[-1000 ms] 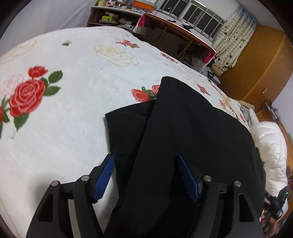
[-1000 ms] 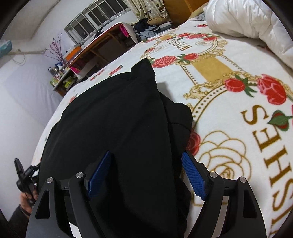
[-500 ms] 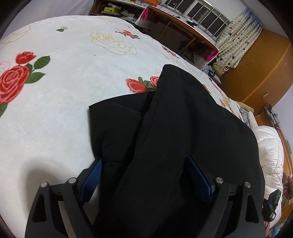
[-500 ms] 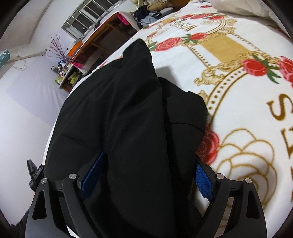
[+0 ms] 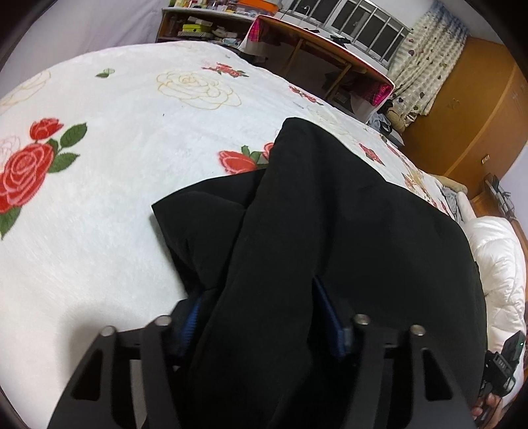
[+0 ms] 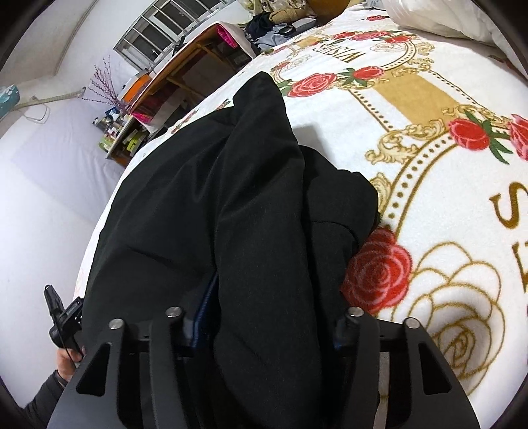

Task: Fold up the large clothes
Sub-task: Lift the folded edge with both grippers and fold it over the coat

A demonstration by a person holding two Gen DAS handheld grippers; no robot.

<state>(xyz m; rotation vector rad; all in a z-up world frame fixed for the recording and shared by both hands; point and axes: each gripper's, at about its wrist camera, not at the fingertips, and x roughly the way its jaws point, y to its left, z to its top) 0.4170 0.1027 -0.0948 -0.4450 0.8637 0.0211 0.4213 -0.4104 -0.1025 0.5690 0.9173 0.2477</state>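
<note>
A large black garment (image 5: 330, 214) lies folded on a white blanket with red roses (image 5: 99, 165). A thick ridge of its cloth runs between the blue pads of my left gripper (image 5: 264, 316), whose jaws have closed onto it. In the right wrist view the same garment (image 6: 204, 198) fills the middle, and my right gripper (image 6: 267, 320) is likewise closed on a bunched fold at the garment's near edge. The pads are mostly hidden by cloth. A folded sleeve or flap sticks out at the side (image 5: 198, 224) (image 6: 340, 198).
The blanket (image 6: 445, 148) carries gold lettering and roses. A white duvet (image 5: 495, 264) lies at the right. A wooden desk (image 5: 313, 49), shelves (image 5: 198, 26), a curtain and a wooden wardrobe (image 5: 478, 99) stand beyond the bed. The other gripper shows at each view's edge (image 6: 62, 316).
Both grippers moved forward onto the garment's near edge and their jaws narrowed from wide open to closed on bunched black cloth.
</note>
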